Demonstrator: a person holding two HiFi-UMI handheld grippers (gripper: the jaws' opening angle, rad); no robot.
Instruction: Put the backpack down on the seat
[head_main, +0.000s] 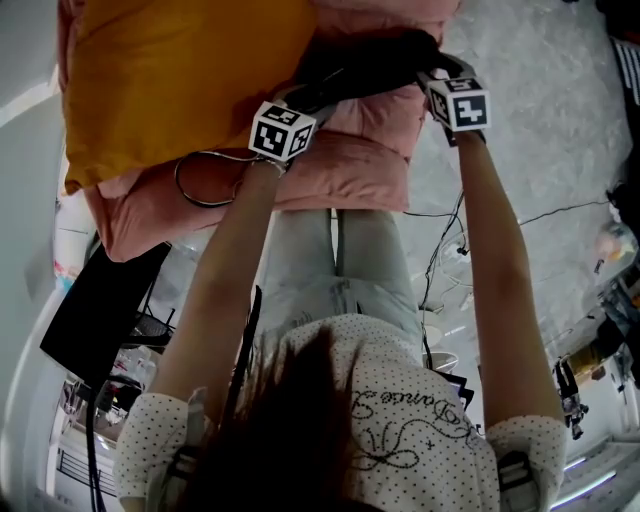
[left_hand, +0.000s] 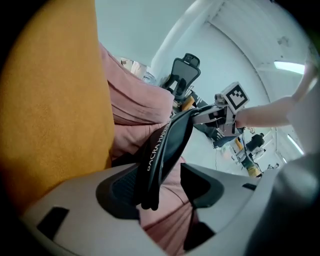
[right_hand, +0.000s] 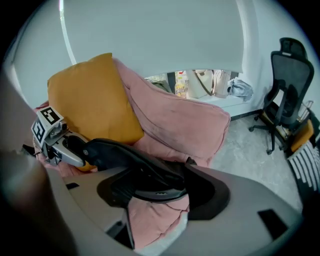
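Left tool (left_hand: 160, 194) and right tool (right_hand: 155, 192) stood spread, the strap (left_hand: 169, 141) slack between each, apparently to release the backpack (head_main: 375, 55) onto the pink seat (head_main: 350, 165) beside the orange cushion (head_main: 170, 70).

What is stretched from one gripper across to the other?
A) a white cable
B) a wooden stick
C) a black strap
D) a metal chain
C: a black strap with white lettering passes between the jaws of the left gripper and reaches across to the right gripper, above the pink seat.
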